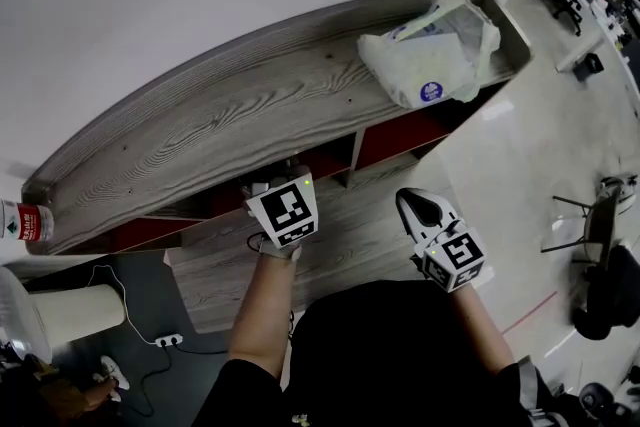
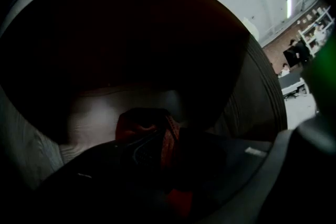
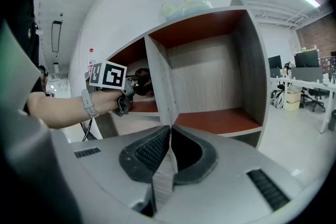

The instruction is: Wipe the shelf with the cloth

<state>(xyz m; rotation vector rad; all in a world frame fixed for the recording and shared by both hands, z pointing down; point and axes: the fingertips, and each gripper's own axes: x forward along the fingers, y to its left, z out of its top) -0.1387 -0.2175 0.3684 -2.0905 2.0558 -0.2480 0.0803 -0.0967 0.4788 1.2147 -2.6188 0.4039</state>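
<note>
Inside shelf (image 1: 200,130) | left tool (image 3: 134,87) clamps cloth (image 2: 152,134) | right tool (image 3: 169,152) closed

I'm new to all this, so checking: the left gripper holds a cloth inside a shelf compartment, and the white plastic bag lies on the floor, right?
Not quite: the head view shows the white plastic bag on top of the shelf, not on the floor. The left gripper does hold a cloth inside a shelf compartment.

No legible print (blue badge (image 1: 432,92) on bag (image 1: 415,55) too small)
</note>
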